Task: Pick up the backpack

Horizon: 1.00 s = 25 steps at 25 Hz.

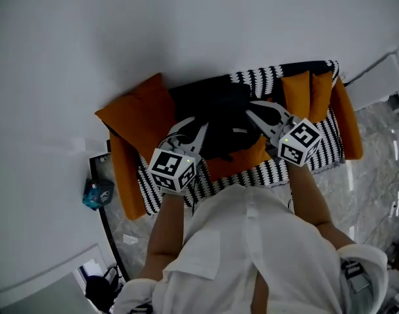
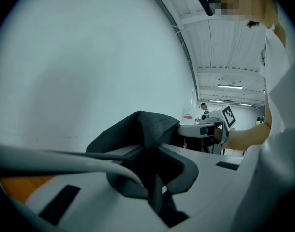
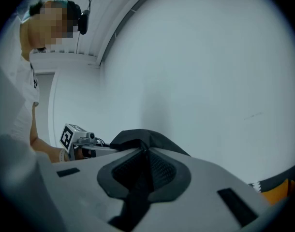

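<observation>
1. Black fabric fills the left tool [image 2: 151, 157], which is clenched on a fold of the backpack [image 1: 224, 120]; the right tool [image 3: 144, 168] pinches another fold.
2. Gripping at both sides likely keeps the load level.
3. Backpack hangs between them, over the striped sofa [image 1: 268, 174], right of an orange cushion [image 1: 137, 113].

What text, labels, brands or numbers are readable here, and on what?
No text is readable.
Left marker cube, right marker cube: square patterns only, no letters.
Red-and-white sign in the background: too small to read.
White tag on the backpack: blurred, unreadable.
</observation>
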Motion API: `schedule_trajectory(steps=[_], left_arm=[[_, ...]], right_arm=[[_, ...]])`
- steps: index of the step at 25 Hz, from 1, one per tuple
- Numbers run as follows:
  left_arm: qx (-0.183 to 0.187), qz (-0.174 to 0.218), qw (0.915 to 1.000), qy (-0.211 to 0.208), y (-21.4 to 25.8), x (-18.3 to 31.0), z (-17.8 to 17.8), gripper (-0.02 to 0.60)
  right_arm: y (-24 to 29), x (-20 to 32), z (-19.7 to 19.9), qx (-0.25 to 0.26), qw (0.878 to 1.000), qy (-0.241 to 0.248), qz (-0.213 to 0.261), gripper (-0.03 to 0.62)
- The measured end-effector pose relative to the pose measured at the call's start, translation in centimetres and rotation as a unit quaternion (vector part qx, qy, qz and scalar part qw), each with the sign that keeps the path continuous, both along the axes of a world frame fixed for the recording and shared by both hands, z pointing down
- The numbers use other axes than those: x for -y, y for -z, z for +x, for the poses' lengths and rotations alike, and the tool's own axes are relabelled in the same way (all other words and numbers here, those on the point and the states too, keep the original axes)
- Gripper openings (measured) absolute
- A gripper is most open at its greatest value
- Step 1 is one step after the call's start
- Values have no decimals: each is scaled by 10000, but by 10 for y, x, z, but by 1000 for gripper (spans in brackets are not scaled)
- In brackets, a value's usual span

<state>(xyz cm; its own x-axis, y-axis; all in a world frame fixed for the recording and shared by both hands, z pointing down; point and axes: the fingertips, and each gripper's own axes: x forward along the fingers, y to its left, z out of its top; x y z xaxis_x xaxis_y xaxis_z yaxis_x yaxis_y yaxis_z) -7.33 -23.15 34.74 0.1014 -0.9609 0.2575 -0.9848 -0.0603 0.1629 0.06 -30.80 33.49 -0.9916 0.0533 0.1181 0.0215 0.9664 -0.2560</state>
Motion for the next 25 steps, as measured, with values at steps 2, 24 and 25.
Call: schedule_trajectory(steps=[2, 24, 25], left_arm=[[69, 117, 9999, -7, 11, -1, 1, 44], [74, 420, 9990, -127, 37, -2, 11, 43], [66, 429, 9990, -124, 38, -1, 11, 43]], right_arm=[[12, -1, 1, 129, 9999, 19, 68, 43], [36, -1, 10, 378, 9992, 87, 108, 41], [36, -1, 9, 383, 9992, 87, 109, 41]])
